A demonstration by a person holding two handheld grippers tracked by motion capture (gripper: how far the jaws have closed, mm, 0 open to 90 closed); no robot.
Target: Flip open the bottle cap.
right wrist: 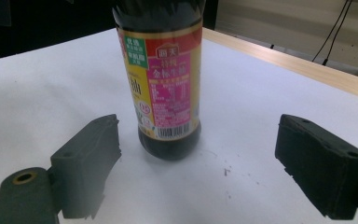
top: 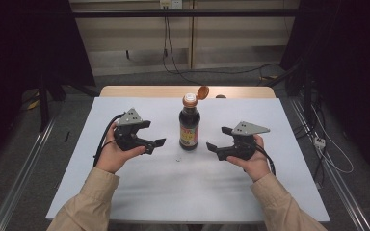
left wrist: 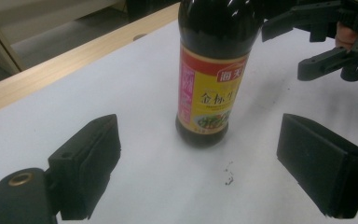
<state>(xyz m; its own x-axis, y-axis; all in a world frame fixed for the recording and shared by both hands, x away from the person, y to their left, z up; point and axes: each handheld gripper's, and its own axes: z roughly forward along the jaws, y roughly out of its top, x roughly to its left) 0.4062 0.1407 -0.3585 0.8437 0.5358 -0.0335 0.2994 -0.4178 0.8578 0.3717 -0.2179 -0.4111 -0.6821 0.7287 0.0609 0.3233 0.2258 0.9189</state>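
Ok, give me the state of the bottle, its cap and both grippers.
Bottle: upright on the table, flip cap open, held by nothing.
Left gripper: open, beside the bottle, apart from it.
Right gripper: open, on the bottle's other side, apart from it.
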